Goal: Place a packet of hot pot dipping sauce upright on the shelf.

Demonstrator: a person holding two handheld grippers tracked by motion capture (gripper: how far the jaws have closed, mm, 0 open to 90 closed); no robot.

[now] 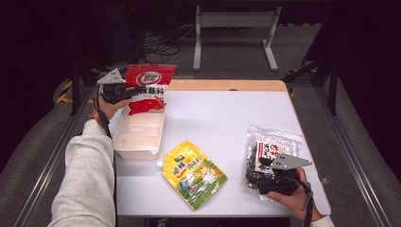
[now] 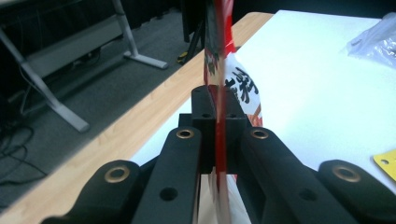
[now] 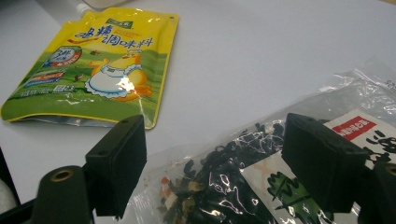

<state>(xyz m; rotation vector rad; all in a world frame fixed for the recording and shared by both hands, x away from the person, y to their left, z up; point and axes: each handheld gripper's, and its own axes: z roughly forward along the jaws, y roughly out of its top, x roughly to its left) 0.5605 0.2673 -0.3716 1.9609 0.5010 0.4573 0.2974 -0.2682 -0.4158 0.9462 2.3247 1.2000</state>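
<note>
From the high view, the left gripper (image 1: 124, 92) holds the red packet (image 1: 148, 88) above the white box (image 1: 140, 134). In the left gripper view, the jaws are closed tightly on this packet (image 2: 219, 93). In the right gripper view, the right gripper (image 3: 212, 161) is wide apart over the clear seaweed bag (image 3: 233, 182), beside the yellow pouch (image 3: 98, 65).

The table (image 1: 227, 113) is seen from above and behind in the high view. The left gripper (image 2: 218, 116) view is taken close along its jaws, toward the table's far wooden edge. The right gripper (image 3: 212, 158) view is aimed low across the tabletop; the yellow pouch (image 3: 98, 70) ahead of it is also seen from above (image 1: 195, 174).
</note>
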